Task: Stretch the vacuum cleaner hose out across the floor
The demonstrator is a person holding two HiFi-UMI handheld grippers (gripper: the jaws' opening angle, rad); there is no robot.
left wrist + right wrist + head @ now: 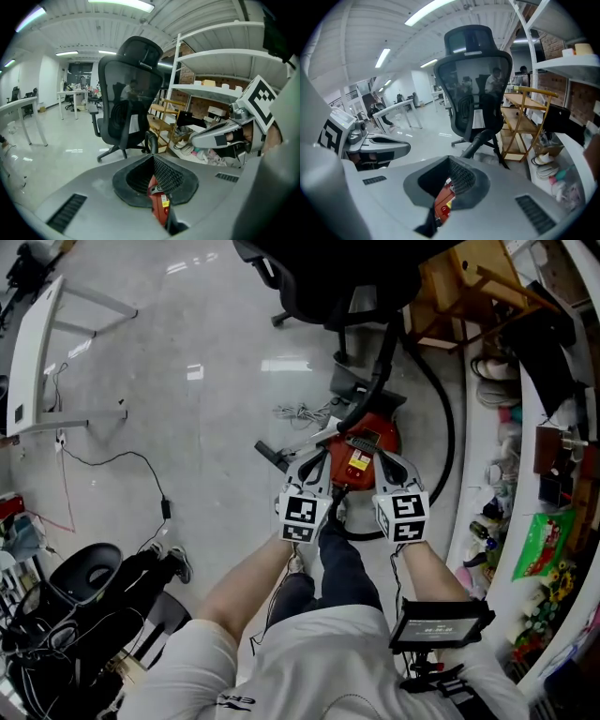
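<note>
Grey floor (216, 409), black office chair (347, 277) at the far side, red vacuum cleaner (370, 442) just before it, black hose (372, 381) rising from the cleaner toward the chair; left tool (312, 463) and right tool (389, 465) both closed, empty, side by side above the cleaner

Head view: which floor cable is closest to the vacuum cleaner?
The white coiled cable, just left of the red vacuum cleaner; the black cable trails farther left by the desk.
</note>
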